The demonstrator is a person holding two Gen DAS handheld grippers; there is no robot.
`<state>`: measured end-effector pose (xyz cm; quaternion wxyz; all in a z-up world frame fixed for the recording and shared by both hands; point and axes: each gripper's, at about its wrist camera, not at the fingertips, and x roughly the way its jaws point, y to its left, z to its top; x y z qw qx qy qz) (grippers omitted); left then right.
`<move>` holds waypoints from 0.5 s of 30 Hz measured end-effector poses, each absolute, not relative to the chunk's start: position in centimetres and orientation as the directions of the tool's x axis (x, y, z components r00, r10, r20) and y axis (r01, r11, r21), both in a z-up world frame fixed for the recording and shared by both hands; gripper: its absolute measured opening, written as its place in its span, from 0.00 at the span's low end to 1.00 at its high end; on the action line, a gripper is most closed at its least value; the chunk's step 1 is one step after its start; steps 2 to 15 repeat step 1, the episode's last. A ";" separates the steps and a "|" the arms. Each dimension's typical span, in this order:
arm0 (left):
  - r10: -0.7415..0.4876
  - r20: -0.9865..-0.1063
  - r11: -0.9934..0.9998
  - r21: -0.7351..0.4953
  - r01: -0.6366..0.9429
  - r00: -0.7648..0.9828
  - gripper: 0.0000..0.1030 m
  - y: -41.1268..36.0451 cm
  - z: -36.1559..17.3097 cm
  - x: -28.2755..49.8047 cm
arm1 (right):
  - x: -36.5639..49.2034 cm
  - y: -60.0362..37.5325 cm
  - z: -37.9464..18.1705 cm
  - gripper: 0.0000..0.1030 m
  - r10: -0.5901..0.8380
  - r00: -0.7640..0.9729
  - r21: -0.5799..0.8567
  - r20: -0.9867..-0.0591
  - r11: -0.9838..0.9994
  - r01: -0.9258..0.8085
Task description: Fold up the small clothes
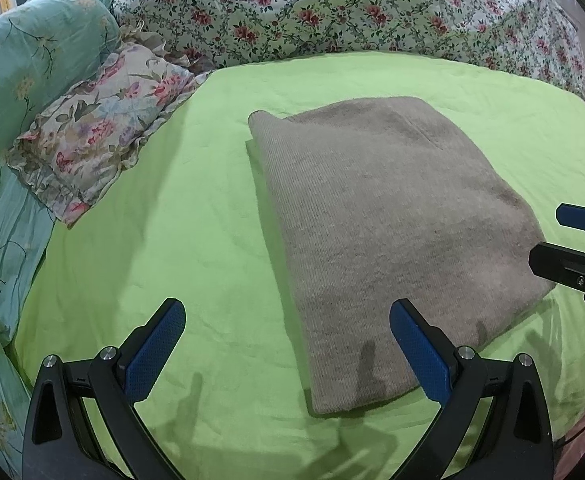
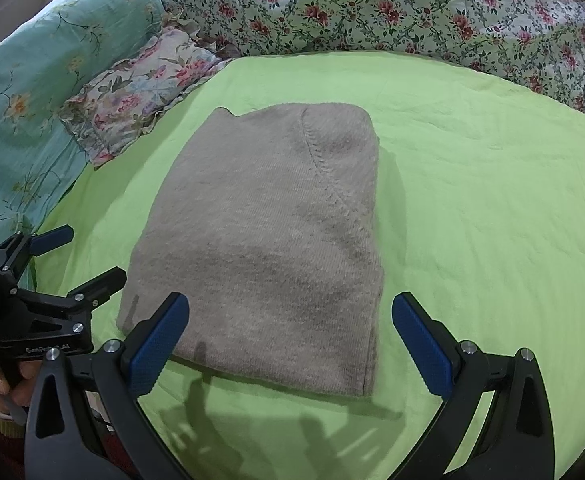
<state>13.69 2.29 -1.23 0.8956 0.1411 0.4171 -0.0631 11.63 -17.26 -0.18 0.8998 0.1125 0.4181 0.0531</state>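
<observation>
Lies folded into a thick grey-brown knit sweater [image 1: 388,232] packet on the green sheet [image 1: 180,208], well short of the floral quilt [image 1: 332,8] at the far side and right of the ruffled floral pillow [image 1: 92,140]. Runs with its long axis away from both grippers, near short edge toward them. Left gripper [image 1: 288,354]: spread wide, empty, hovering just short of the sweater's near edge, near-left corner falling between the fingers, one blue pad [image 1: 420,356] over the knit. Right gripper [image 2: 290,350]: likewise wide and empty, near-right part of the sweater's edge between its fingers. About equally near, one on each side of the sweater's near edge; no contact evident. Looks close to done; any further fold would probably lift that near edge toward the quilt.
</observation>
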 end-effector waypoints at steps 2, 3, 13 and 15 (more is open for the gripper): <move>0.004 -0.767 0.953 0.198 0.230 0.641 0.99 2.3 -1.3 13.9 | 11.8 -17.4 -0.3 0.99 0.189 0.644 0.248 -0.741 0.969 0.001; 0.004 -0.767 0.953 0.198 0.230 0.641 0.99 2.3 -1.3 13.9 | 11.8 -17.4 -0.3 0.99 0.189 0.644 0.248 -0.741 0.969 0.001; 0.004 -0.767 0.953 0.198 0.230 0.641 0.99 2.3 -1.3 13.9 | 11.8 -17.4 -0.3 0.99 0.189 0.644 0.248 -0.741 0.969 0.001; 0.004 -0.767 0.953 0.198 0.230 0.641 0.99 2.3 -1.3 13.9 | 11.8 -17.4 -0.3 0.99 0.189 0.644 0.248 -0.741 0.969 0.001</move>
